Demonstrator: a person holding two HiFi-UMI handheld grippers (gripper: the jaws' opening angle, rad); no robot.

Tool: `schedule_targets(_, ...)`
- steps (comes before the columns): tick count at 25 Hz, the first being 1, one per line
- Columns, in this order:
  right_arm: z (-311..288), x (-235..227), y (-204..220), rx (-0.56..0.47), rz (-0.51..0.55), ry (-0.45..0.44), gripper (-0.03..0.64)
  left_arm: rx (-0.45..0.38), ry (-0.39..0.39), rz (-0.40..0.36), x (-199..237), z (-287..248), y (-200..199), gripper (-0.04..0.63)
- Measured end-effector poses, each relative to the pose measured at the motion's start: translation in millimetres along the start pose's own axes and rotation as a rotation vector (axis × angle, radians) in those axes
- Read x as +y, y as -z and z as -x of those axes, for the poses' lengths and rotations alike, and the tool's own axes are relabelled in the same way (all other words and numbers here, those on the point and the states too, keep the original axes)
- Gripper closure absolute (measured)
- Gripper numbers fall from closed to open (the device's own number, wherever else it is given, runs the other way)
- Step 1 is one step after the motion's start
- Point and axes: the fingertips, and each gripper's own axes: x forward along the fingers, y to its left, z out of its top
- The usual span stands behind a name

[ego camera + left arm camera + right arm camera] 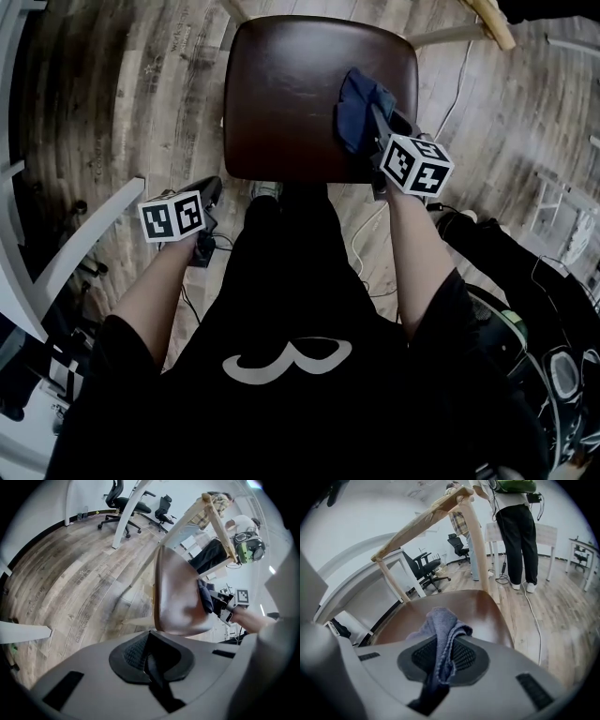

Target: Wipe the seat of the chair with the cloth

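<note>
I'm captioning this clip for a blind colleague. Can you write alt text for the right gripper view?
The right claw is shut on a blue-grey cloth, bunched just over a glossy brown chair seat. Beyond are a pale wooden frame, a wood floor and a person in black trousers.

Bunched blue cloth (358, 108) on brown seat (291, 89)

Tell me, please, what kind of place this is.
Probably an office or a lab workroom. Rolling office chairs stand on a wood-pattern floor, a white desk stands behind a standing person, and a cable runs loose across the floor.
</note>
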Motion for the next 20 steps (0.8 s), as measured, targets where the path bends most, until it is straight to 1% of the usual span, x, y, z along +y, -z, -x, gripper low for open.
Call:
schedule_targets(7, 18.6, -49.4, 0.6, -0.023, -0.036, 0.091, 0.565, 0.032, 0.01, -0.023, -8.4, -9.5, 9.1, 0.583)
schedule_targets(11, 24.2, -71.6, 0.7, -0.017, -0.055, 0.142, 0.565, 0.037, 0.01, -0.032, -10.8, -10.2, 9.9, 0.583)
schedule_targets(15, 23.4, -74.9, 1.5, 0.005, -0.043, 0.163, 0.565, 0.037, 0.006, -0.034, -10.4, -8.6, 8.2, 0.583)
schedule_targets(20, 24.2, -72.3, -2.0, -0.005, -0.051, 0.174, 0.565, 0.027, 0.016, -0.017, -7.3, -7.2, 8.2, 0.583)
